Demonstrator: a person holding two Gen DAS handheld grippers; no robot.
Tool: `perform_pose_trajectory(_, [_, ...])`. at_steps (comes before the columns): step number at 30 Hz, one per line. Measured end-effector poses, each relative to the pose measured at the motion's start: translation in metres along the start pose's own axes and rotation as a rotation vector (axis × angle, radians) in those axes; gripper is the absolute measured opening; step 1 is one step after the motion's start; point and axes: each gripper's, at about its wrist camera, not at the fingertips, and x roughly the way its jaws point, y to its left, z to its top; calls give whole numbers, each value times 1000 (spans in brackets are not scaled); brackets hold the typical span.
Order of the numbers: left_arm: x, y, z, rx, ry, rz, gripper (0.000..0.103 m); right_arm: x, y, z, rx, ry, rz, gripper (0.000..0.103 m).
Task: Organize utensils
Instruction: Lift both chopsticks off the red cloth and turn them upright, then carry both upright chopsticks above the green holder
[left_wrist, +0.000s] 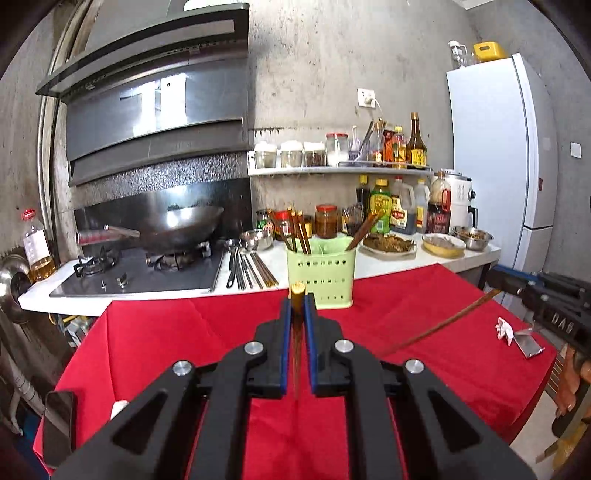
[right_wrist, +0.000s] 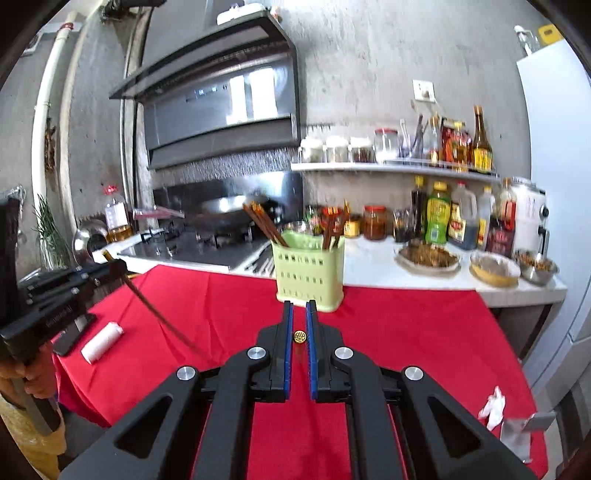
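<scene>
A light green slotted utensil holder (left_wrist: 320, 275) (right_wrist: 308, 273) stands at the far edge of the red-clothed table (left_wrist: 166, 332), with several brown chopsticks (left_wrist: 299, 230) leaning in it. My left gripper (left_wrist: 297, 299) is shut on a brown chopstick (left_wrist: 296, 332) with a gold end, held above the cloth just short of the holder. My right gripper (right_wrist: 299, 304) is shut on another chopstick; its gold end cap (right_wrist: 299, 336) shows between the blue pads. Each gripper also appears at the other view's edge, the right gripper (left_wrist: 498, 282) and the left gripper (right_wrist: 118, 266), with its chopstick slanting down.
Behind the holder, a white counter (left_wrist: 388, 266) carries loose spoons and chopsticks (left_wrist: 247, 269), bowls of food, jars and bottles. A wok (left_wrist: 177, 225) sits on the stove. On the cloth lie a phone (left_wrist: 59, 424), a white roll (right_wrist: 101, 341), crumpled paper (right_wrist: 493, 406). A fridge (left_wrist: 498, 155) stands at the right.
</scene>
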Motion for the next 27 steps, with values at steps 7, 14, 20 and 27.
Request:
perform_pose_trajectory(7, [5, 5, 3, -9, -12, 6, 7, 4, 4, 28, -16, -35, -5, 7])
perform_pose_trajectory(14, [14, 10, 3, -1, 5, 22, 7, 38, 8, 35, -59, -11, -35, 8])
perform_pose_trajectory(20, [48, 17, -25, -31, 174, -12, 7, 58, 14, 16, -104, 53, -39, 8])
perform_pose_trajectory(27, [62, 16, -46, -22, 247, -6, 7, 80, 12, -23, -102, 162, -36, 8])
